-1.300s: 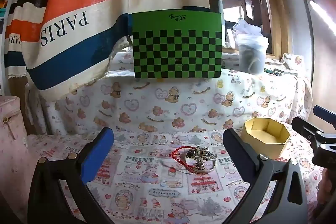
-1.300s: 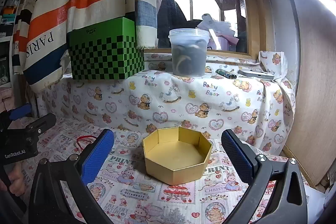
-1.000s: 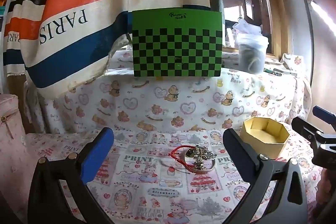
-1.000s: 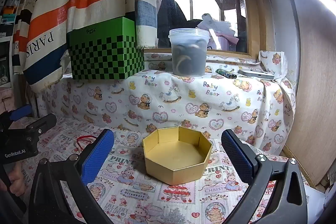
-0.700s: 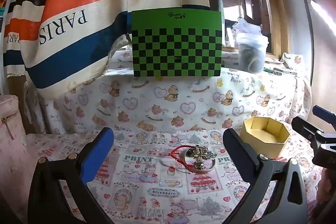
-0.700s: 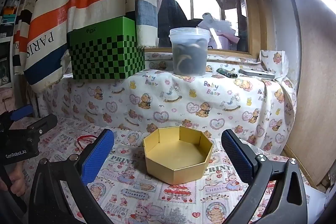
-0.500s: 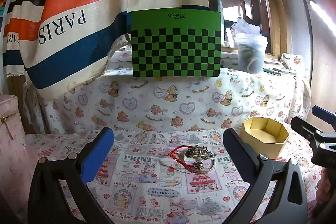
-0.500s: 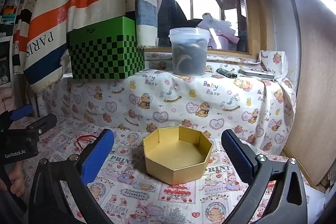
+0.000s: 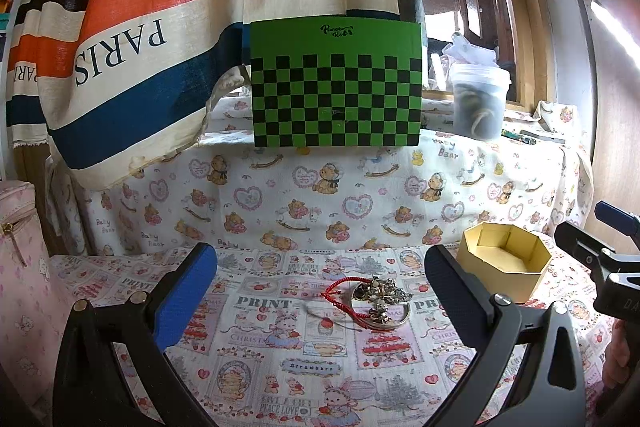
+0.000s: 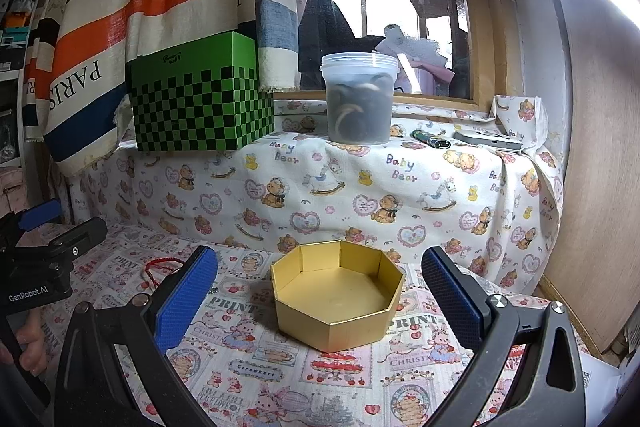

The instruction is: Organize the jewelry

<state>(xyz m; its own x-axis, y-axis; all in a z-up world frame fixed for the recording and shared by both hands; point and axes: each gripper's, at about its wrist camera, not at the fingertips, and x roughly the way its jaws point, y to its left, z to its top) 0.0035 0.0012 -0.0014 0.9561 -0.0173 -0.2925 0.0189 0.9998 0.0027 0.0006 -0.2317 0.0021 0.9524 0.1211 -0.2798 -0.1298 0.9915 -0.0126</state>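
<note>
Jewelry pile (image 9: 374, 301) lies on the printed cloth (image 9: 280, 355) ahead of the left gripper (image 9: 320, 283), between its wide-open fingers, not touched. Gold box (image 10: 338, 301) sits ahead of the right gripper (image 10: 320, 287), also spread wide, empty. Both held level, low.

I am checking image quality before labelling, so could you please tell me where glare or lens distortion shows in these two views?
Right wrist view: the window is blown out white, and a bright strip glares at top right. Left wrist view: light is even, and the jewelry pile is sharp. Both views: fisheye bends the edges, curving the striped curtain, and corners go dark.
</note>
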